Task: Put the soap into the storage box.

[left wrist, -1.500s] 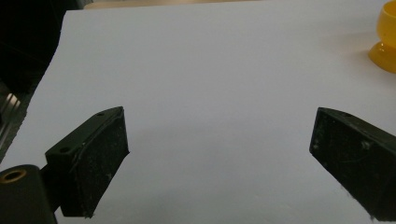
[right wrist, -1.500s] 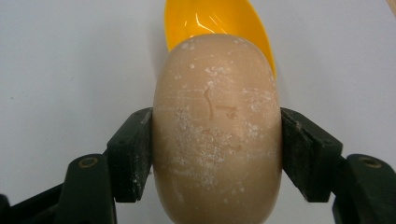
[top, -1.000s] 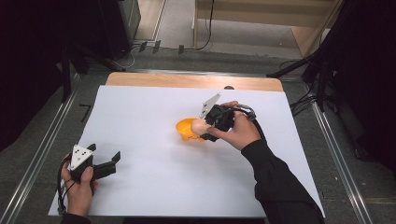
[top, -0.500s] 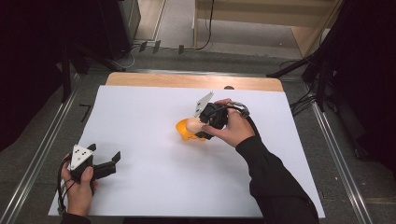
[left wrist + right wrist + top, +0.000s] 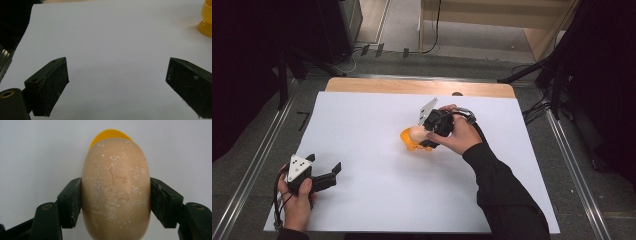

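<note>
At worktop (image 5: 362,120) centre, right tool (image 5: 426,137) clamped on egg (image 5: 116,187), pads pressing both flanks at widest girth. Egg held over yellow cup (image 5: 411,140), cup rim peeking behind egg's far end (image 5: 111,133); whether egg seated in cup, cannot tell. Side grip likely keeps egg's end free to drop into cup. Left tool (image 5: 324,176) at near left corner, jaws wide apart, holding nothing, well clear of cup (image 5: 206,21), probably parked out of way.

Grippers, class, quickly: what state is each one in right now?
Left gripper: open, nothing between its jaws, over the white sheet.
Right gripper: shut on the egg, by the yellow egg cup.
</note>
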